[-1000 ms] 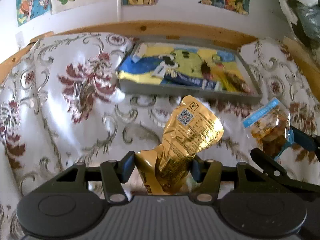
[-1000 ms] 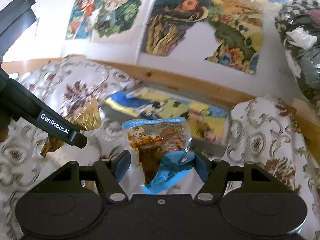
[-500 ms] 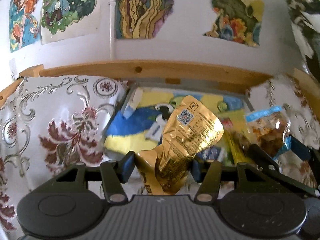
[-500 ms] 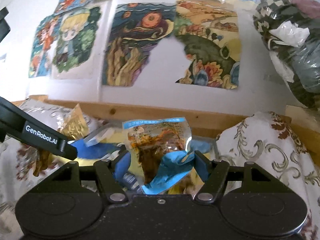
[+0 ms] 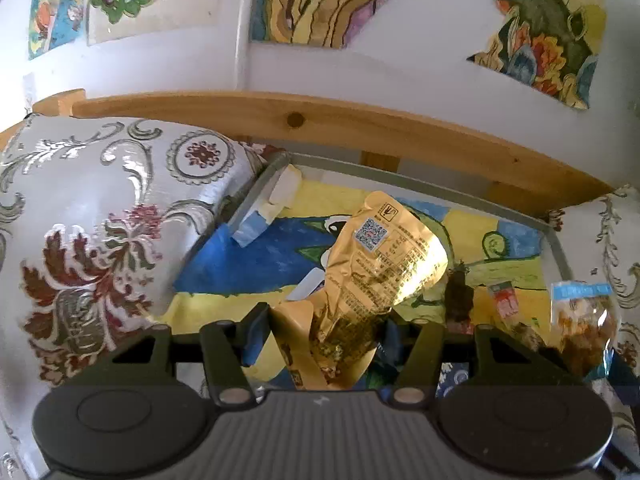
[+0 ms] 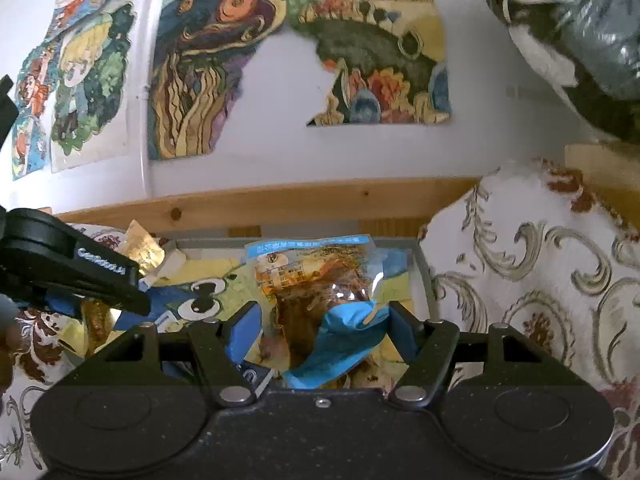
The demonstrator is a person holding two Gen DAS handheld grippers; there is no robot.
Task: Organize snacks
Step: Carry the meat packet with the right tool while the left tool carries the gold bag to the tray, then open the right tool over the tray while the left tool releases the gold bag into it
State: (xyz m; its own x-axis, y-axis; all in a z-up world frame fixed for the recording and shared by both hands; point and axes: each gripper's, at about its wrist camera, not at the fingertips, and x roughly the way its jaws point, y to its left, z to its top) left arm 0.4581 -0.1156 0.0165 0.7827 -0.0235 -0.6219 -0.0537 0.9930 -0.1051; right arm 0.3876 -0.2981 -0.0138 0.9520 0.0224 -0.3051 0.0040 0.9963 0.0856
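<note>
both claws now over the grey tray (image 5: 558, 254): left claw (image 5: 326, 330) clamped on gold packet (image 5: 384, 256), right claw (image 6: 324, 326) on blue-edged packet (image 6: 316, 280).

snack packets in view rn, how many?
2. Gold pouch clamped in left gripper; clear blue-trimmed packet in right gripper. Both above the tray; more may be hidden.

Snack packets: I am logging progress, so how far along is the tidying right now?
Done: at least one small red-labelled packet seems to lie in the grey tray; nothing else is clear. In hand: the left gripper clamps a gold foil packet and the right gripper clamps a clear packet with blue edging, both near the tray. Left: releasing both into it.
</note>
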